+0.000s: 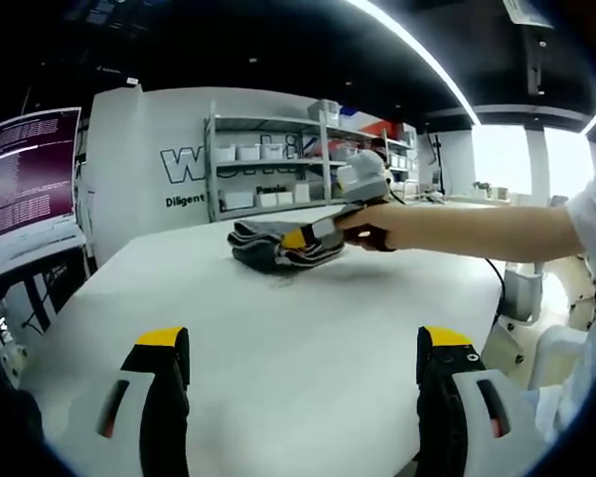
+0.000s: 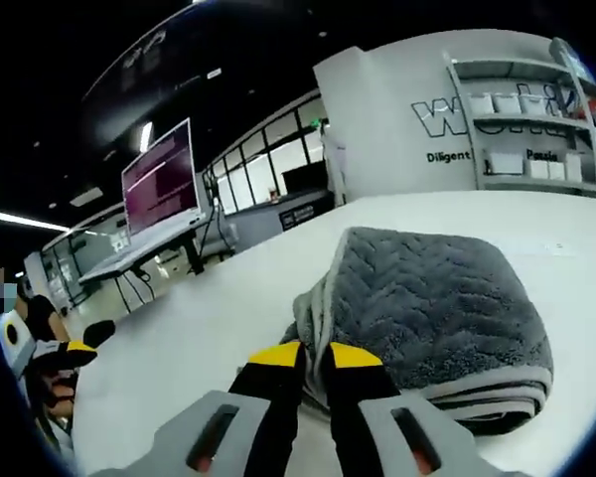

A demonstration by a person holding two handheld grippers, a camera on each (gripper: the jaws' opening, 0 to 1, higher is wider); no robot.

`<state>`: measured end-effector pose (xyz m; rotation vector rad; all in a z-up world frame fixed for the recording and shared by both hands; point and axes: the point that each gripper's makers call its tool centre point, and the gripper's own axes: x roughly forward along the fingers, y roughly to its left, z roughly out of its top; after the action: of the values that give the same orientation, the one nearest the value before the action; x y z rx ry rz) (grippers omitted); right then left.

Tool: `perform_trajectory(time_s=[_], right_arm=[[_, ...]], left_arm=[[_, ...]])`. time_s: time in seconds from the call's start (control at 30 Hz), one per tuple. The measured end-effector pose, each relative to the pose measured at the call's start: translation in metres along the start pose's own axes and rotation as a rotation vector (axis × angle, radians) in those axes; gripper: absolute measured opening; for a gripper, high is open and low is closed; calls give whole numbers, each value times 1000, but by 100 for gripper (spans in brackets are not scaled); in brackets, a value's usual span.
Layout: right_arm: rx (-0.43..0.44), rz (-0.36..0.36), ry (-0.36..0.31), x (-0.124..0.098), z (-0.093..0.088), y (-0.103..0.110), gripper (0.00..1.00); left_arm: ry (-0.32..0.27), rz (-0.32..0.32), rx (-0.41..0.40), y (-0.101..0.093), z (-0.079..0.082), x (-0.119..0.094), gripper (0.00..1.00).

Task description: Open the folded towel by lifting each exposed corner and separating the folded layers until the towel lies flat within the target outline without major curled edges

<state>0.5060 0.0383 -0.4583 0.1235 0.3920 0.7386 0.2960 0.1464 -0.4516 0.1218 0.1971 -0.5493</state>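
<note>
A grey towel (image 1: 273, 243) lies folded in a thick stack toward the far side of the white table (image 1: 308, 338). In the right gripper view the towel (image 2: 437, 298) shows a zigzag weave and pale edges. My right gripper (image 2: 315, 356) has its yellow-tipped jaws almost together at the towel's near corner, and the pale edge runs down between them. From the left gripper view, a person's arm (image 1: 477, 229) holds that right gripper (image 1: 308, 237) against the towel's front. My left gripper (image 1: 305, 340) stands open low over the near table, far from the towel.
A metal shelf rack (image 1: 268, 169) with white bins stands against a white wall behind the table. A screen (image 2: 161, 174) on a desk sits off the table's left side. The table's right edge (image 1: 497, 298) drops beside the person.
</note>
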Motion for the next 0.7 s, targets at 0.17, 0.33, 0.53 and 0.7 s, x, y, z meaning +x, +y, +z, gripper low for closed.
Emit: perform_trajectory(time_s=[0.17, 0.33, 0.53, 0.7], right_arm=[[-30, 6, 10, 2, -2, 2, 7], [-75, 17, 31, 3, -5, 2, 9], [-119, 34, 47, 1, -7, 6, 12], [-97, 47, 51, 0, -8, 6, 13]], left_arm=[[-2, -3, 2, -1, 1, 0, 94], [-3, 1, 0, 0, 1, -1, 94], [-4, 0, -1, 0, 1, -1, 94], [-4, -1, -2, 0, 1, -2, 94]])
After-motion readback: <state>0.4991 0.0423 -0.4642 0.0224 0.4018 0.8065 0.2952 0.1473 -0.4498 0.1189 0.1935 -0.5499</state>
